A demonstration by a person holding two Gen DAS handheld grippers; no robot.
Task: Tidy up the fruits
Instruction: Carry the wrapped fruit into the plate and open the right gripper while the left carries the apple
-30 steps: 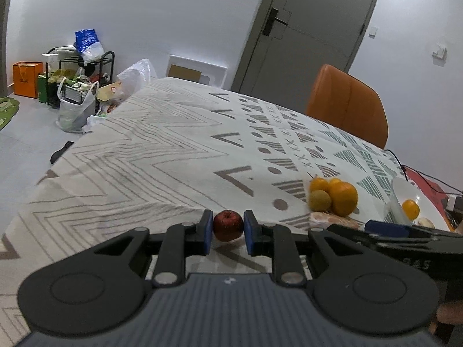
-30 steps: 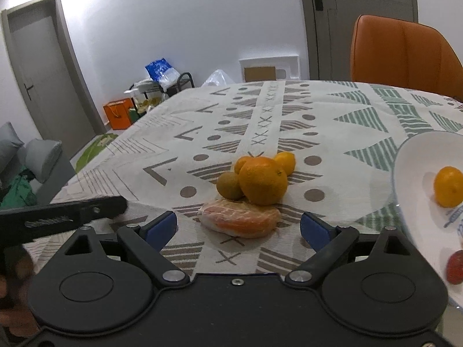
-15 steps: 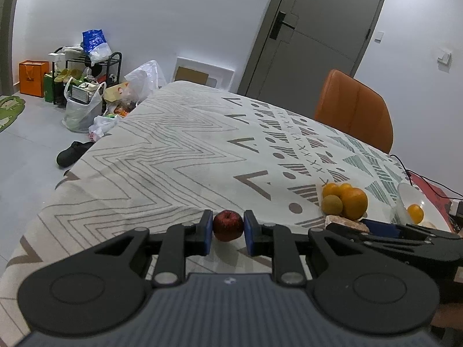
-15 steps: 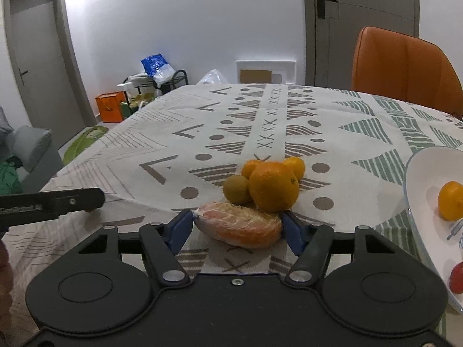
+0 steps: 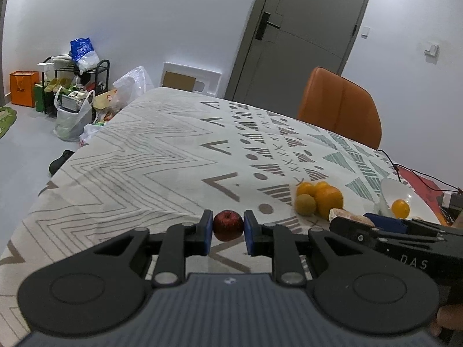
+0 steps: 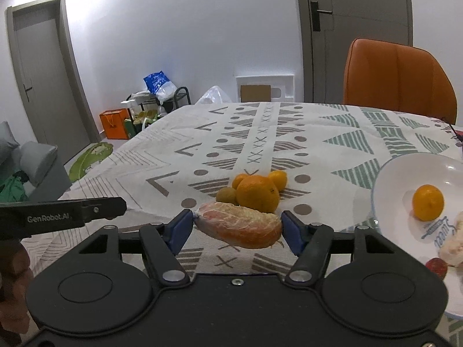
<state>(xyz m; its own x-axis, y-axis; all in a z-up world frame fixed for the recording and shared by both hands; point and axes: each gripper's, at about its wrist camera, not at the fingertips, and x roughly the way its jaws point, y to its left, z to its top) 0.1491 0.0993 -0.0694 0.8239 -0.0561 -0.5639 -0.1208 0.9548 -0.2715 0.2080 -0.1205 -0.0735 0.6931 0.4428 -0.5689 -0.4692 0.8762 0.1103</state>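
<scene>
Lifted off the patterned tablecloth [image 6: 289, 133] since a second ago, the peeled, membrane-veined grapefruit wedge [image 6: 238, 227] is lying crosswise, its ends pinched in the right gripper [image 6: 238, 228], whose jaws just closed halfway. Left gripper [image 5: 228, 227] is clamping a small, round, glossy red apple [image 5: 228, 225].

We see a white tablecloth [image 6: 289, 133] printed with grey-brown zigzags, chevrons, dots and crosses, plus green striped triangles. On it sit bright oranges [image 6: 258, 193] and a dull yellow-green fruit [image 6: 227, 195]. Our grippers are black with blue pads [image 5: 207, 231]; between one pair we see a dark red apple [image 5: 228, 225], between the other a peeled segment [image 6: 238, 224], orange-pink under a whitish skin. The bowl [image 6: 390, 173] is white with blue lettering, holding another orange [image 6: 427, 202] and something red [image 6: 436, 264]. Behind, we note an orange chair [image 6: 396, 78], grey doors [image 5: 301, 31], white walls, an orange bag [image 5: 23, 88] and a blue-and-white bag [image 5: 82, 52].
</scene>
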